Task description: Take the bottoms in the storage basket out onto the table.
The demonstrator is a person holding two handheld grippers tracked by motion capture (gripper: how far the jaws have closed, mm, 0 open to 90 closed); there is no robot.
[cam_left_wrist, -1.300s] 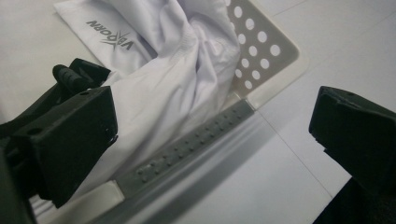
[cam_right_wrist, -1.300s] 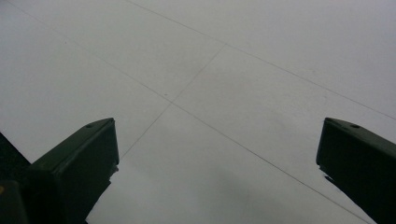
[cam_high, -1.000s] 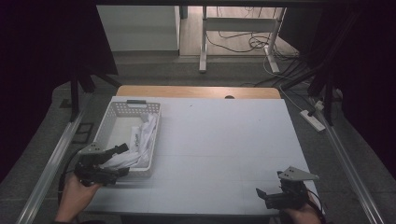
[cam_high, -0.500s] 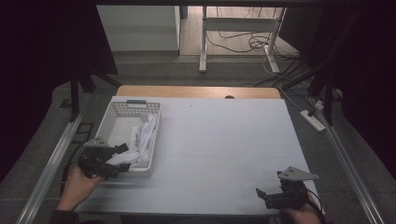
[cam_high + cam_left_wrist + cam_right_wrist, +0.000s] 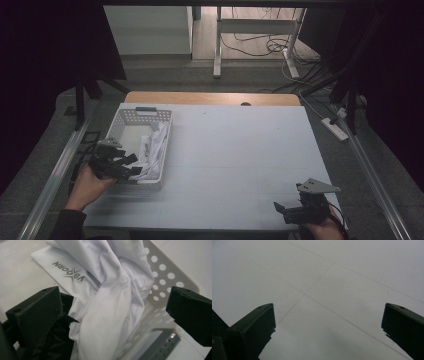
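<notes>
Left tongs (image 5: 110, 322) released, straddling the white garment (image 5: 112, 297) bunched against the right wall of the basket (image 5: 131, 116) at near-left of the bench (image 5: 240, 150): light, limp, slippery, so pinch a thick fold; right tongs (image 5: 286, 210) released, idle near-right.

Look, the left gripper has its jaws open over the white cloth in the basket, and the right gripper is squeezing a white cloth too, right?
Not quite. The left gripper does have its jaws open around the white cloth in the basket. But the right gripper is squeezing nothing: the right gripper view shows its jaws wide apart over the bare table.
</notes>
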